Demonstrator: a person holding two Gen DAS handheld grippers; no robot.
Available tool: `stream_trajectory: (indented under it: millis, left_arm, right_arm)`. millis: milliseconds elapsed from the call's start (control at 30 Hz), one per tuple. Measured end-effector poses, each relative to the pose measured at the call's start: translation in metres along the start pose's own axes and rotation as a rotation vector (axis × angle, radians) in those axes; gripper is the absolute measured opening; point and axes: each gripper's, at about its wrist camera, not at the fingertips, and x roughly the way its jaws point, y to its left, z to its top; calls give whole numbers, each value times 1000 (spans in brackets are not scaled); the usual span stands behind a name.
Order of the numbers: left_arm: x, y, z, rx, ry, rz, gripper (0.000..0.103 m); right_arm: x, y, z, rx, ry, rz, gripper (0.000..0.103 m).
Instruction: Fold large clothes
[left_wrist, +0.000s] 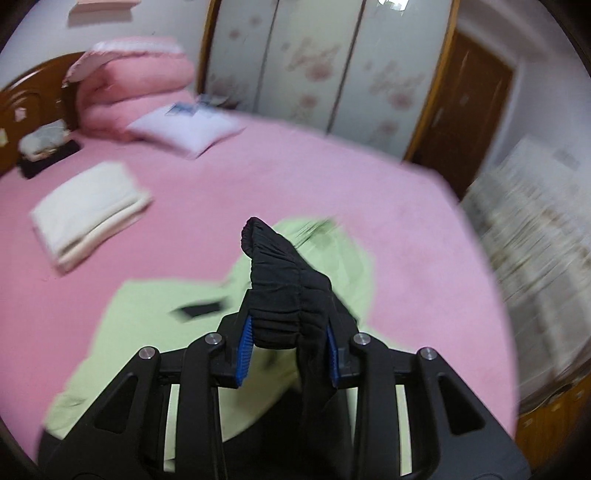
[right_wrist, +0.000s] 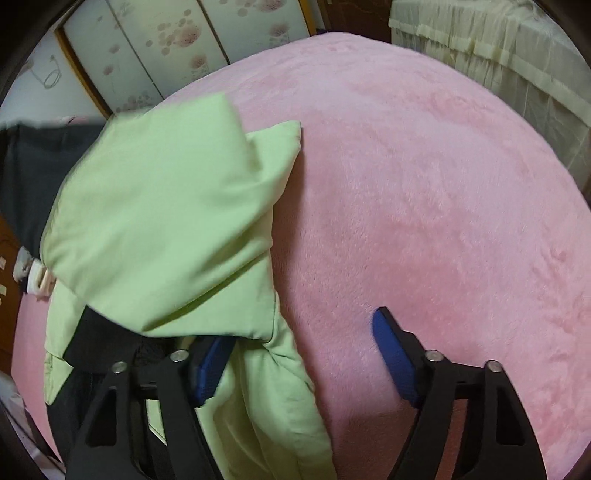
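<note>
In the left wrist view the left gripper (left_wrist: 291, 354) sits low in the middle of the frame. Its blue pads (left_wrist: 246, 347) are closed on a black elastic cuff (left_wrist: 284, 295), and the gathered fabric stands up between the fingers and leans toward the upper left. Black cloth hangs down from the right pad. Behind and under the cuff the green jacket (left_wrist: 147, 325) lies on the pink bed (left_wrist: 369, 206), from the centre of the frame down to the lower left. This view is blurred. Further out, a folded white cloth (left_wrist: 88, 210) lies at the left, a pale pillow (left_wrist: 188, 129) and a stack of pink bedding (left_wrist: 136, 85) are at the upper left, and a wardrobe (left_wrist: 325, 66) with flower pattern fills the top.

In the right wrist view the right gripper (right_wrist: 295, 358) is at the bottom of the frame, with its jaws wide apart. The left pad (right_wrist: 207, 369) touches a hanging fold of the green jacket (right_wrist: 155, 221), and the right pad (right_wrist: 393, 354) is over bare pink bed (right_wrist: 424, 203). The pads do not press on anything. The jacket fills the left half of this frame, with a raised part at the upper left and black lining (right_wrist: 96, 343) at the lower left. A cream curtain (right_wrist: 498, 48) is at the upper right.
</note>
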Motion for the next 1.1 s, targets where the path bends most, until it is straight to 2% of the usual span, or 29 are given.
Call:
stream_trajectory:
  millis: [100, 167, 233, 267, 300, 333, 400, 500, 533, 567, 700, 833, 933, 1000, 1100]
  left_arm:
    - [31, 34, -39, 3, 142, 105, 28]
    - [48, 55, -70, -22, 245, 141, 28]
    - [59, 70, -94, -60, 312, 156, 28]
    - [62, 76, -106, -80, 331, 165, 28]
    - [57, 75, -126, -92, 336, 164, 28]
    - [56, 79, -131, -110, 338, 158, 28]
    - [60, 84, -136, -140, 341, 142, 28]
    - [64, 84, -137, -151, 337, 126, 28]
    - [65, 83, -136, -142, 333, 126, 28]
    - [68, 81, -135, -125, 329, 130, 28]
    - [79, 82, -134, -82, 357, 170, 29]
    - [95, 93, -143, -80, 401, 174, 31]
    - [96, 106, -144, -115, 419, 207, 40]
    - [90, 114, -142, -134, 418, 247, 42]
    - [77, 122, -135, -141, 415, 285, 44]
  right_arm:
    - [-3, 7, 2, -55, -36, -6, 64]
    - [-6, 14, 2, -99, -52, -6, 60]
    - [-11, 19, 2, -154, -69, -7, 53]
    - [-13, 22, 2, -175, -74, -1, 47]
    - [-14, 26, 3, -189, -75, 6, 43]
    - [-16, 27, 1, -205, -74, 10, 41]
    - [-21, 33, 1, -234, -71, 28, 24]
    - [-27, 46, 8, -270, -57, 22, 12]
    - [-28, 43, 7, -261, -51, 26, 10]
    - [-26, 43, 13, -240, -47, 31, 10]
    - [-4, 17, 19, -6, 15, 71, 10]
    - [15, 5, 17, 108, 102, 62, 13]
    - [10, 11, 18, 87, 120, 15, 24]
    - [-1, 14, 18, 50, 110, -28, 36]
    - [-21, 20, 18, -12, 94, -63, 38]
